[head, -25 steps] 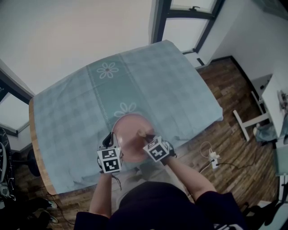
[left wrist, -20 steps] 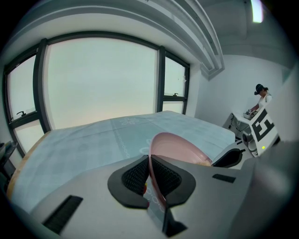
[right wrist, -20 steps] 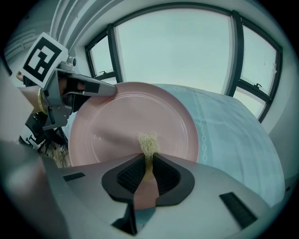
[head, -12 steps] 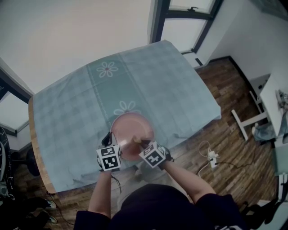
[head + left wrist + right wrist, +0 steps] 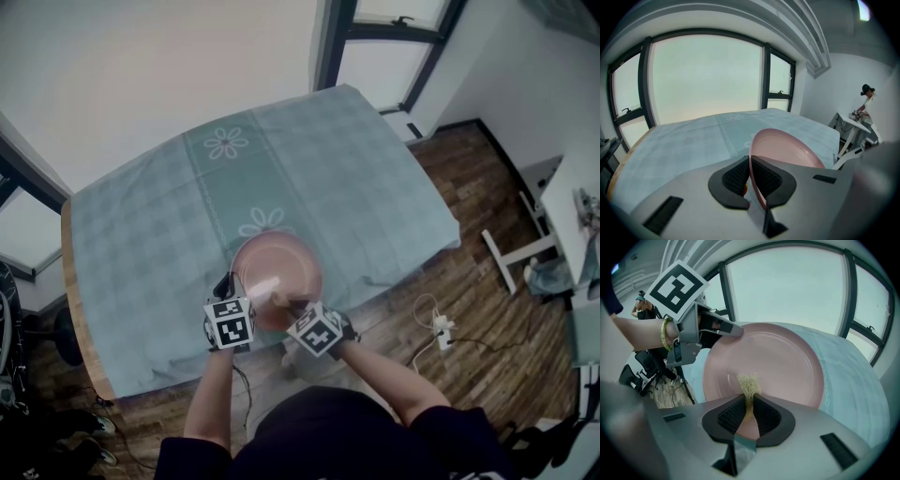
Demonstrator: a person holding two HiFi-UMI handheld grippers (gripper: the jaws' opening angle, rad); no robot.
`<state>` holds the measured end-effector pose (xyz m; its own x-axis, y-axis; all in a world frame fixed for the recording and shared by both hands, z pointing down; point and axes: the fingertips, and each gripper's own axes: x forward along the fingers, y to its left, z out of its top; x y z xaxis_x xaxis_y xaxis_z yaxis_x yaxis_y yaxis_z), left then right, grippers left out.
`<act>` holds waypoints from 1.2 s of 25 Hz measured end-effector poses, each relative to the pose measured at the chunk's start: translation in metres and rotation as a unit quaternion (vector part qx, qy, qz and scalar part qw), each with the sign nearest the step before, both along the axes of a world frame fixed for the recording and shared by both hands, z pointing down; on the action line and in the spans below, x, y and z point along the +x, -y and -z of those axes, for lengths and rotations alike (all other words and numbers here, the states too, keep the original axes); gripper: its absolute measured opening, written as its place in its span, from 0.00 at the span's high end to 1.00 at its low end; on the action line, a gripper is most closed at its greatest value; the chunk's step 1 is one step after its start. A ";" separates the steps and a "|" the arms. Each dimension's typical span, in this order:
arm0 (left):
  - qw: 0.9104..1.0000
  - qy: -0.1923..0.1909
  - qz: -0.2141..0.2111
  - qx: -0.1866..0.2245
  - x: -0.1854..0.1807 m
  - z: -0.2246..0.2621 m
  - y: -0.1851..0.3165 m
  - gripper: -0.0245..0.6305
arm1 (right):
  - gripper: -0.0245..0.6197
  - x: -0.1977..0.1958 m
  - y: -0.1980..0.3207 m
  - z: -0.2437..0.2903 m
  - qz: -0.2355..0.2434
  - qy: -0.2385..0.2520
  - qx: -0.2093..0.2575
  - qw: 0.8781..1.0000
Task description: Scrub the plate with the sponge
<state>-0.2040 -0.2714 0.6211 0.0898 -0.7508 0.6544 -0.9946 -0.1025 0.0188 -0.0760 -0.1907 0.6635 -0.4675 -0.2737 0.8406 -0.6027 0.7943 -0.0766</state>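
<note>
Mid-scrub, I'd say. My left hand-held gripper (image 5: 750, 164) is clamped on the rim of the plate (image 5: 764, 362), holding it tilted over the worktop's (image 5: 187, 206) near edge. My right hand-held gripper (image 5: 749, 404) pinches the sponge (image 5: 748, 384) against the plate face. No dirt or suds are visible, so I can't judge what's left.

Ahead of the right claw (image 5: 284, 302), a pale teal checked tablecloth with white flowers (image 5: 309, 159) is covering the wooden counter (image 5: 78, 323). Beyond it, dark-framed windows (image 5: 380, 66) are letting in soft daylight. Right of the claw, a white power strip (image 5: 444, 328) is lying on brown plank flooring (image 5: 469, 277).
</note>
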 end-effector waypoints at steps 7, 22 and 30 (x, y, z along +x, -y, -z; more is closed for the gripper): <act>1.000 0.004 0.006 -0.006 -0.003 -0.004 -0.004 0.93 | 0.88 -0.013 -0.017 0.000 0.034 0.007 -0.008 0.999; 0.999 -0.009 0.001 -0.051 -0.020 -0.047 -0.018 0.91 | 0.88 -0.001 -0.020 0.049 -0.121 0.141 0.010 0.982; 0.997 -0.008 0.019 -0.078 -0.023 -0.074 -0.032 0.89 | 0.88 0.020 -0.012 0.071 -0.198 0.199 0.012 0.960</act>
